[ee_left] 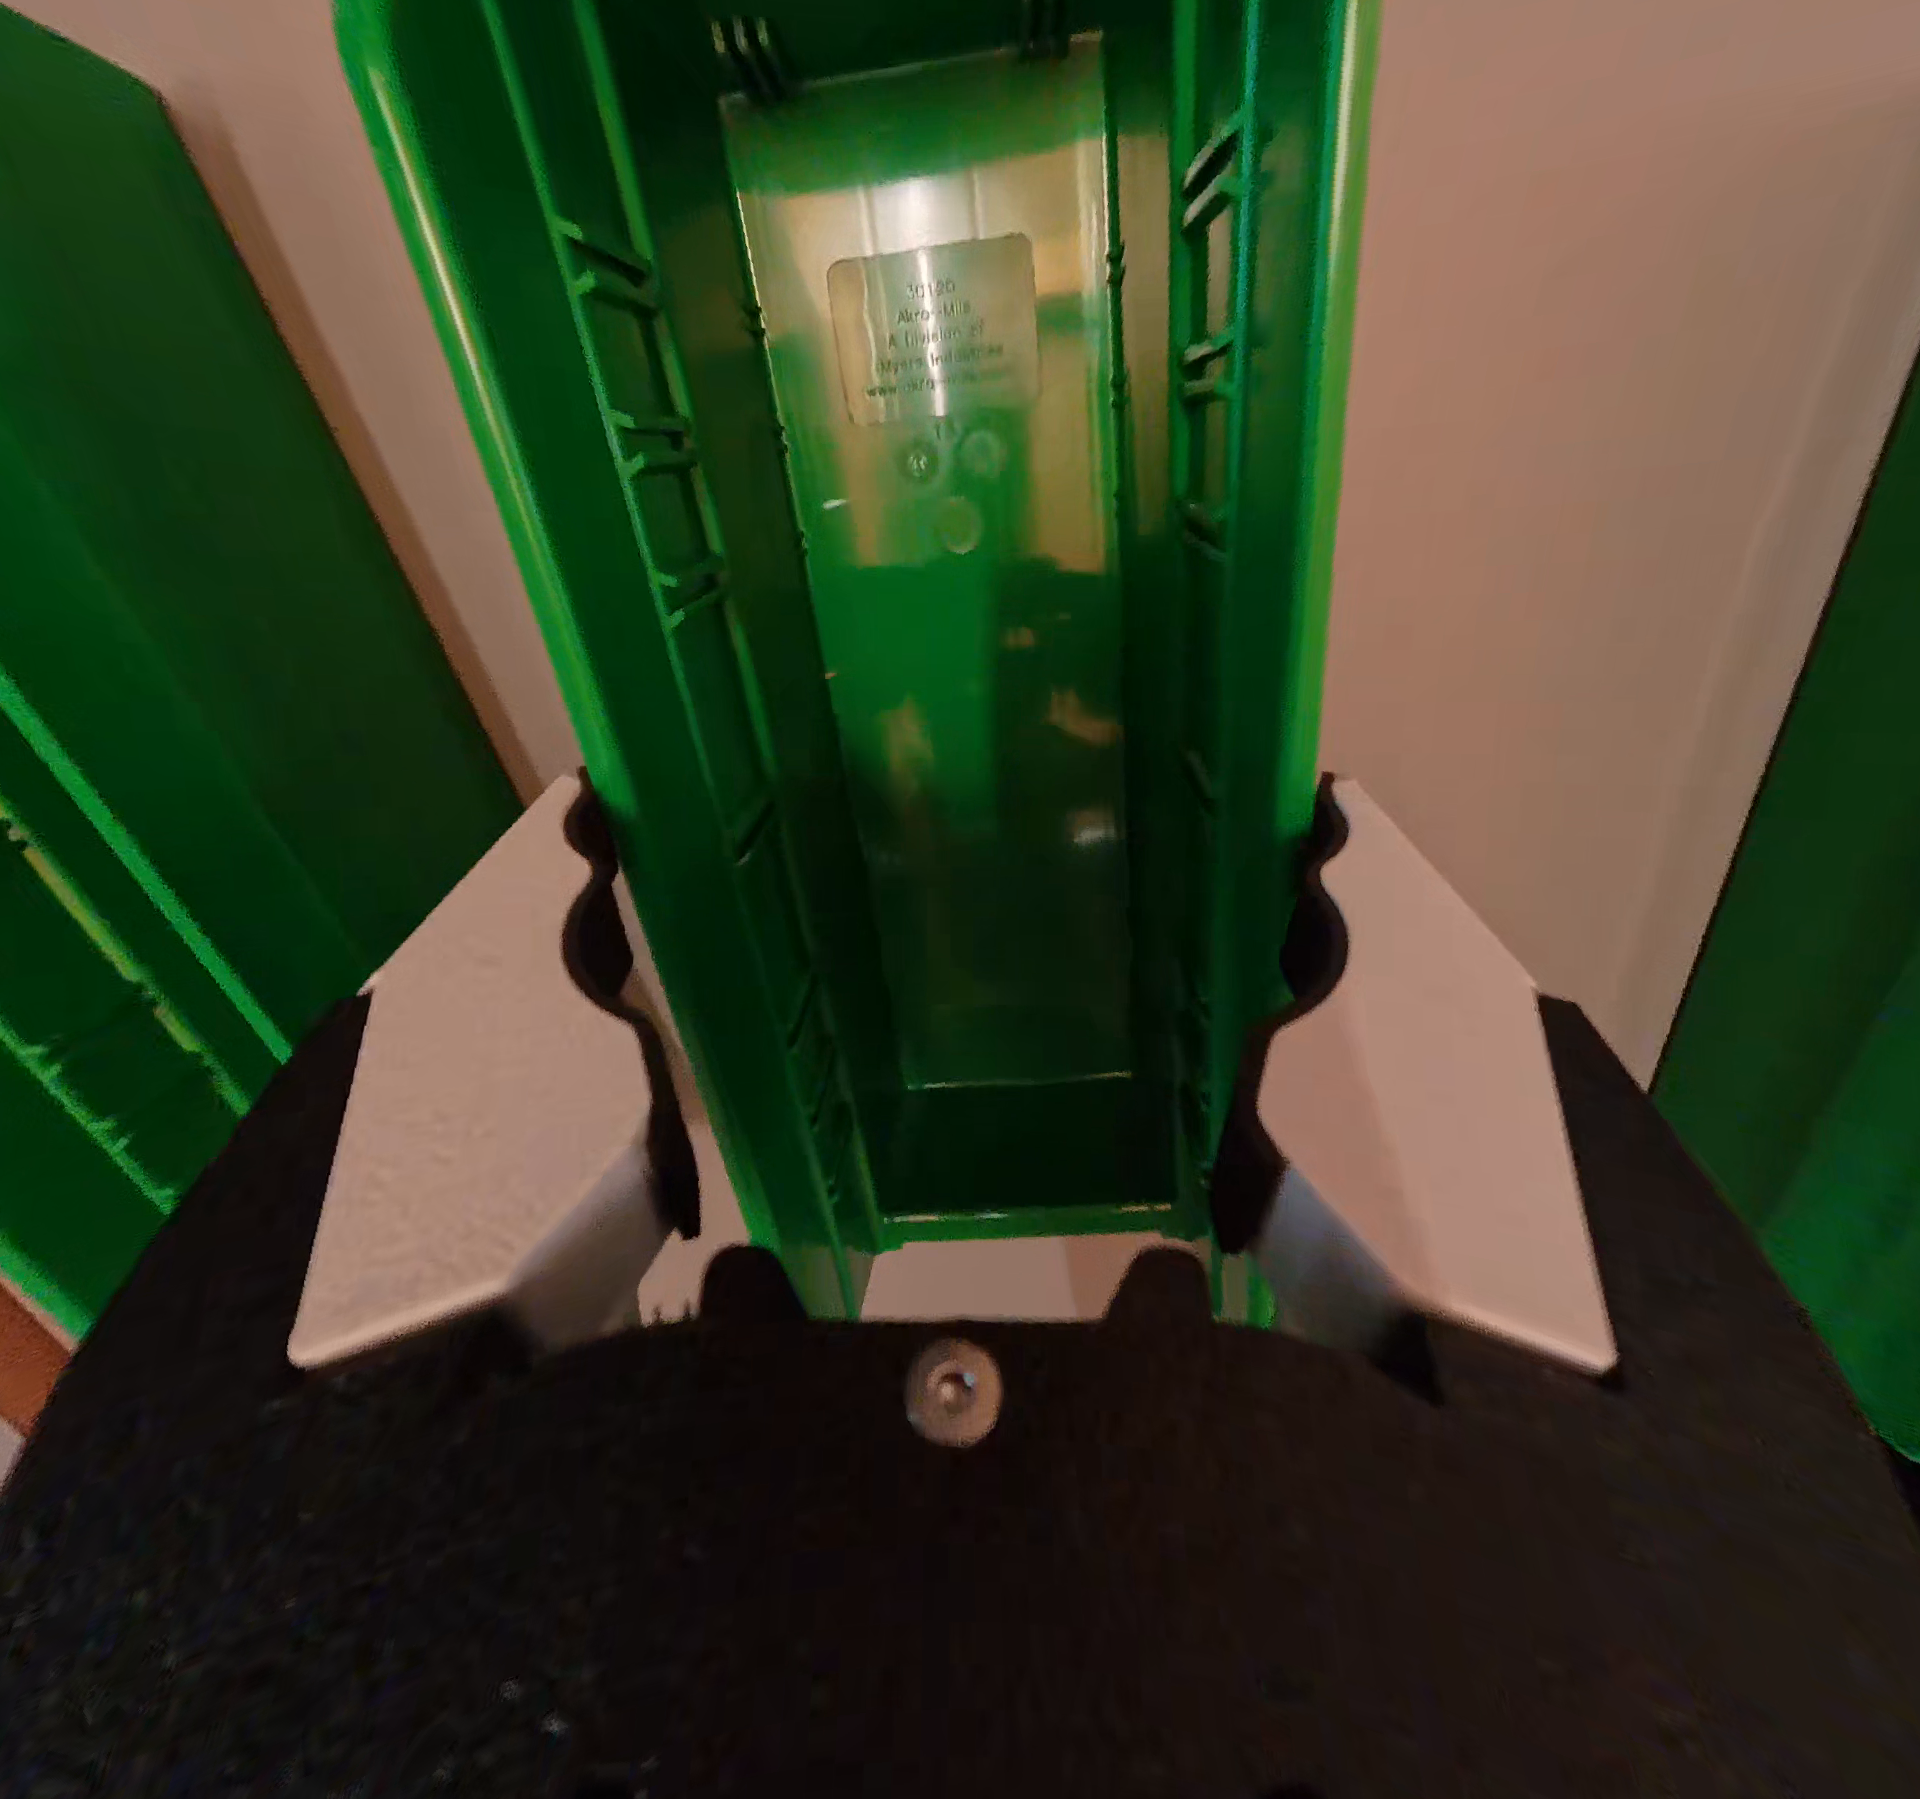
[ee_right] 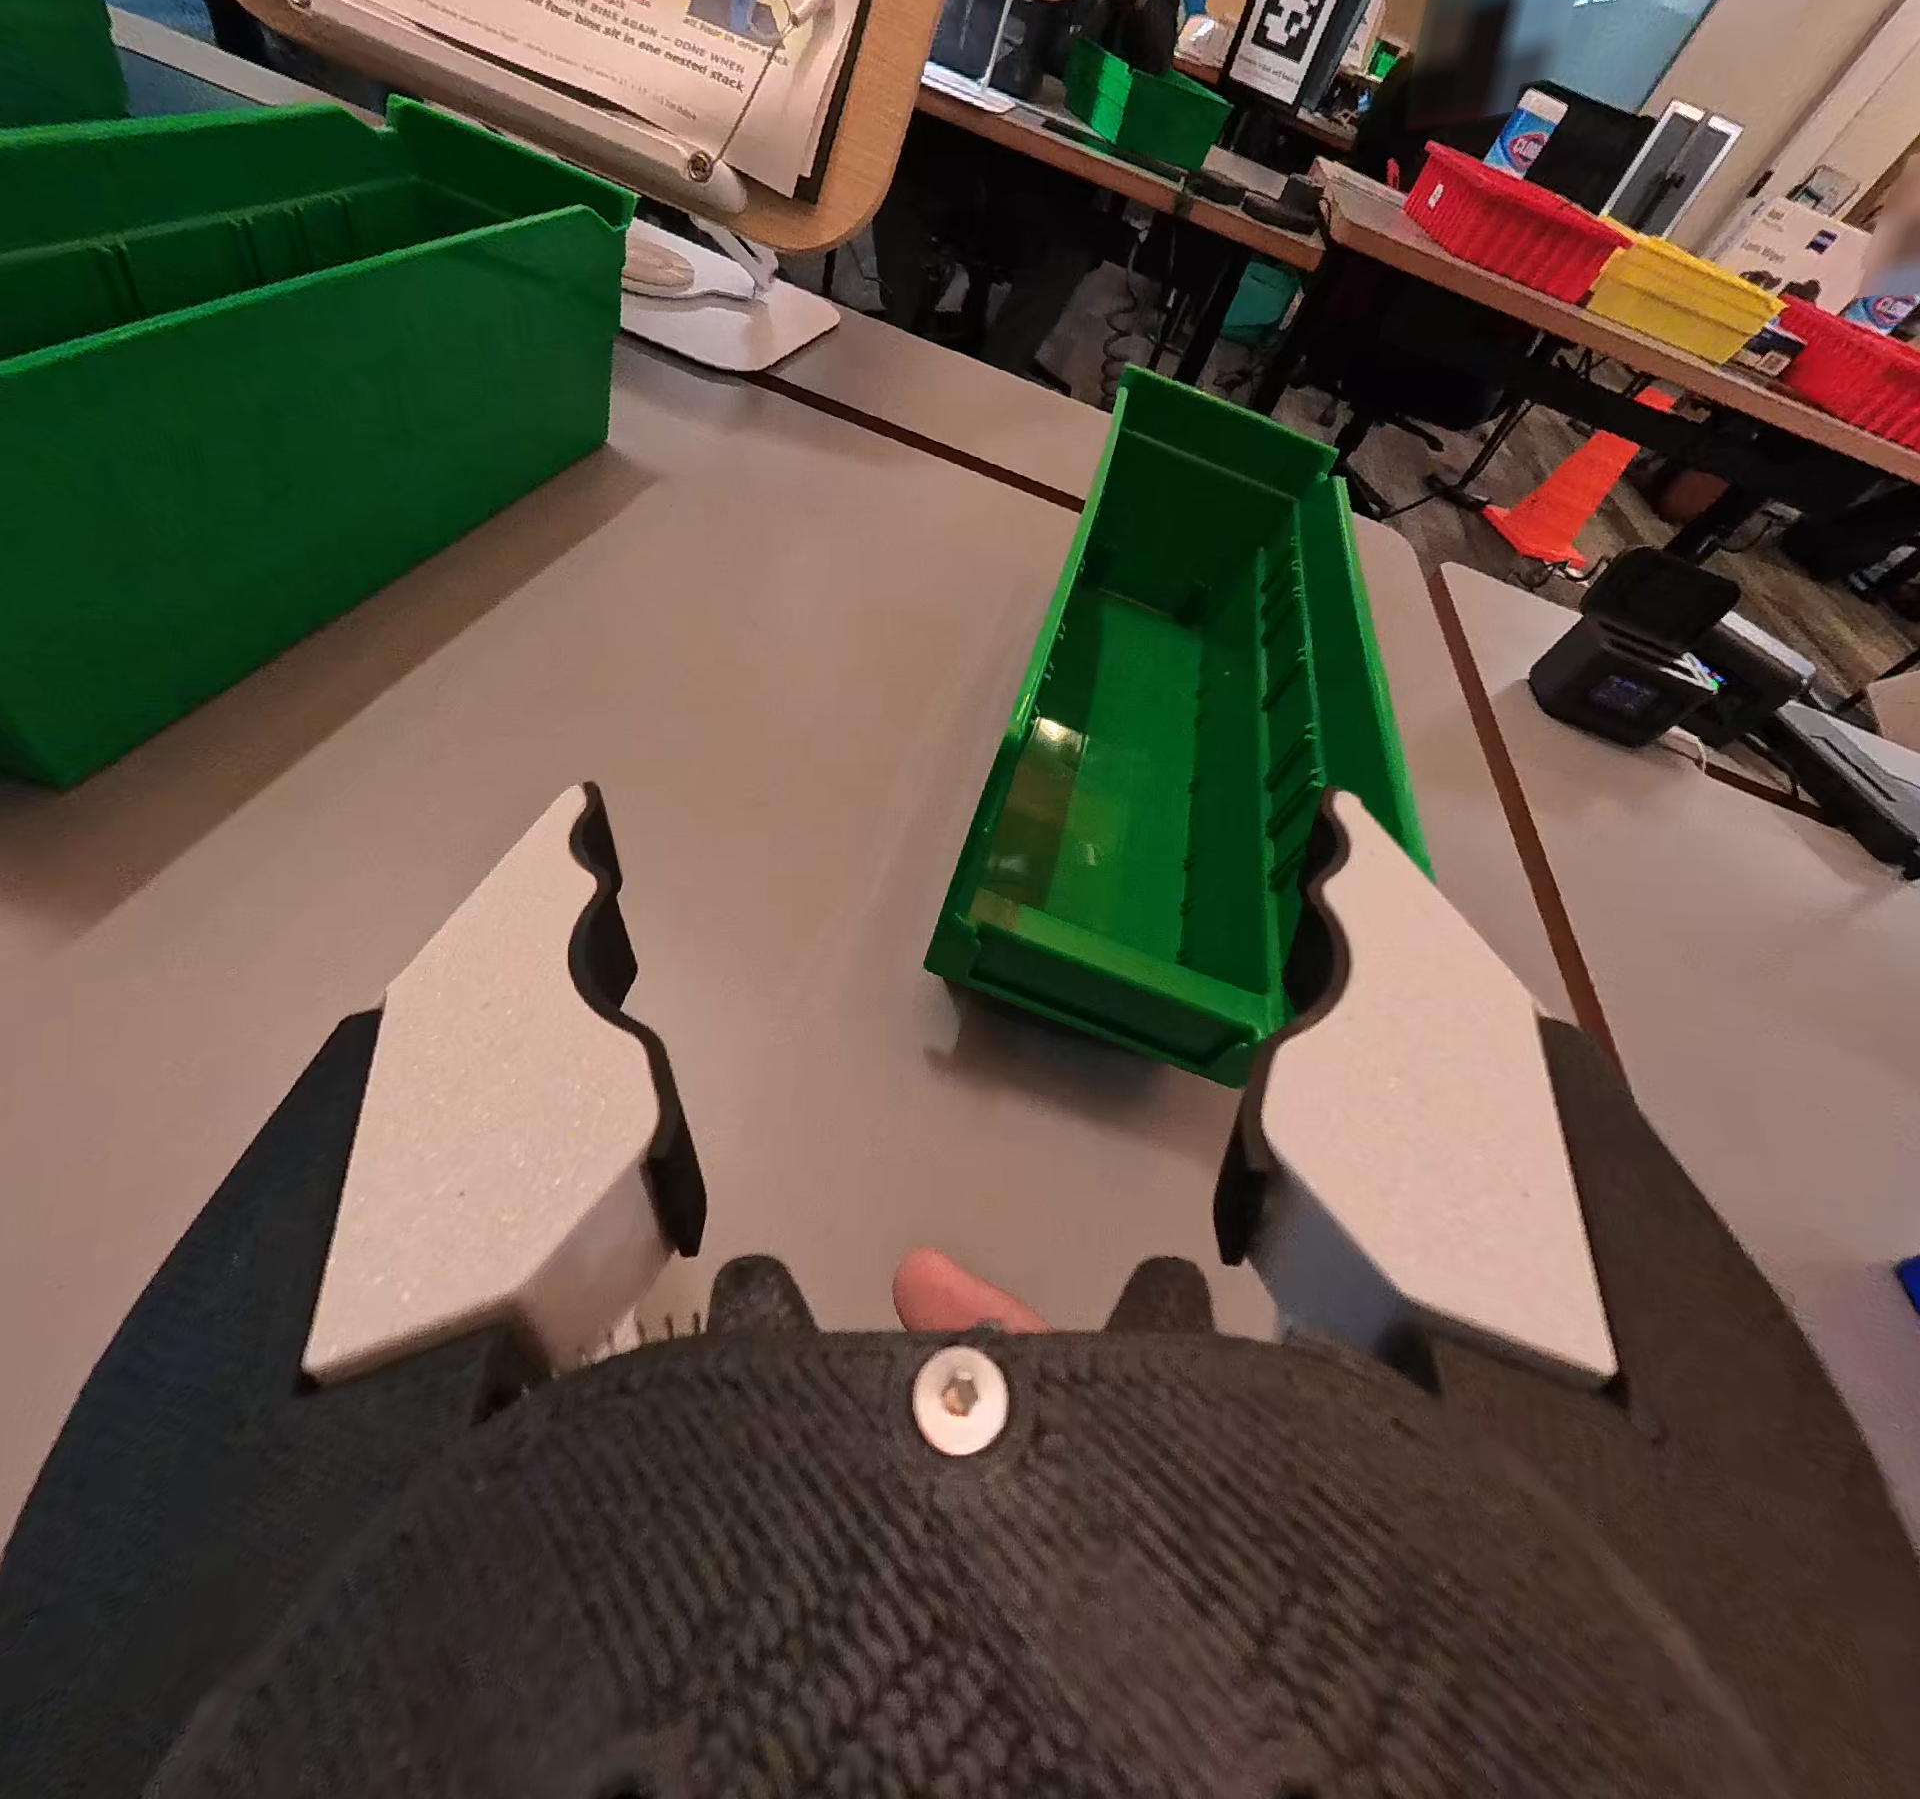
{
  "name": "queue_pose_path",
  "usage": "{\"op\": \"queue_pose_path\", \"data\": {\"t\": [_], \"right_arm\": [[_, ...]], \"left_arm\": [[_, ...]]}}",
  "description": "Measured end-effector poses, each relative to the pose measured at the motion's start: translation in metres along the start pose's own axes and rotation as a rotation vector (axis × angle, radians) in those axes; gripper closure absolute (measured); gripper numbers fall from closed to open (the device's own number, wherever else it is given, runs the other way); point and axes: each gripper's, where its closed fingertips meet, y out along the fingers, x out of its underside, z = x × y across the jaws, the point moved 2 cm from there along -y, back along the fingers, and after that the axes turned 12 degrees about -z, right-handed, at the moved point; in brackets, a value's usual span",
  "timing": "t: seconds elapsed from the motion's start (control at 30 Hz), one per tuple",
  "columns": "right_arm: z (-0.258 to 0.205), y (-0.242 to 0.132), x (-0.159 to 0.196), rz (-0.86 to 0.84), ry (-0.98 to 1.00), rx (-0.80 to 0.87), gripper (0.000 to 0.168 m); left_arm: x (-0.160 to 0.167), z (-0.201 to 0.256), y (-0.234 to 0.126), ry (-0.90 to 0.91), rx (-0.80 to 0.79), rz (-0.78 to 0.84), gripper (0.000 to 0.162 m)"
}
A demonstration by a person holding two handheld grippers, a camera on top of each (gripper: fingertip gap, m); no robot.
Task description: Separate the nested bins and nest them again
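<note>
In the left wrist view my left gripper (ee_left: 956, 804) is shut on a long narrow green bin (ee_left: 966, 606). Its two fingers press on the outer side walls at the near end, and I look straight into the open top. In the right wrist view my right gripper (ee_right: 961, 809) is open and empty above the table. A second narrow green bin (ee_right: 1174, 731) stands upright on the table just ahead. My right finger (ee_right: 1403, 1022) overlaps its near right corner in the picture; I cannot tell if it touches.
Larger green bins (ee_right: 260, 419) stand side by side at the table's left. Green bin walls flank the held bin on the left (ee_left: 156, 606) and right (ee_left: 1808, 918). A clipboard stand (ee_right: 582, 14) is behind. A seam and table edge (ee_right: 1507, 773) run along the right.
</note>
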Motion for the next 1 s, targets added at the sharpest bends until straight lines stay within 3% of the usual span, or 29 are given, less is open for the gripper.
{"op": "queue_pose_path", "data": {"t": [0.17, 0.33, 0.53, 0.83, 1.0], "right_arm": [[-0.003, 0.001, 0.000, -0.002, -0.003, -0.018, 0.040], [-0.001, 0.002, 0.002, -0.006, -0.001, -0.017, 0.040], [-0.001, 0.008, 0.010, -0.037, -0.003, -0.025, 0.040], [-0.004, 0.007, 0.009, -0.037, -0.003, -0.040, 0.042], [-0.008, 0.010, 0.010, -0.046, -0.011, -0.055, 0.042]], "left_arm": [[0.006, 0.003, 0.016, -0.045, 0.052, -0.079, 0.019], [0.008, 0.001, 0.020, -0.037, -0.007, -0.121, 0.011], [0.009, -0.002, 0.025, 0.000, -0.091, -0.166, 0.010], [0.013, -0.010, 0.034, 0.005, 0.037, -0.162, 0.003], [0.011, -0.010, 0.033, 0.011, 0.032, -0.154, 0.009]]}}
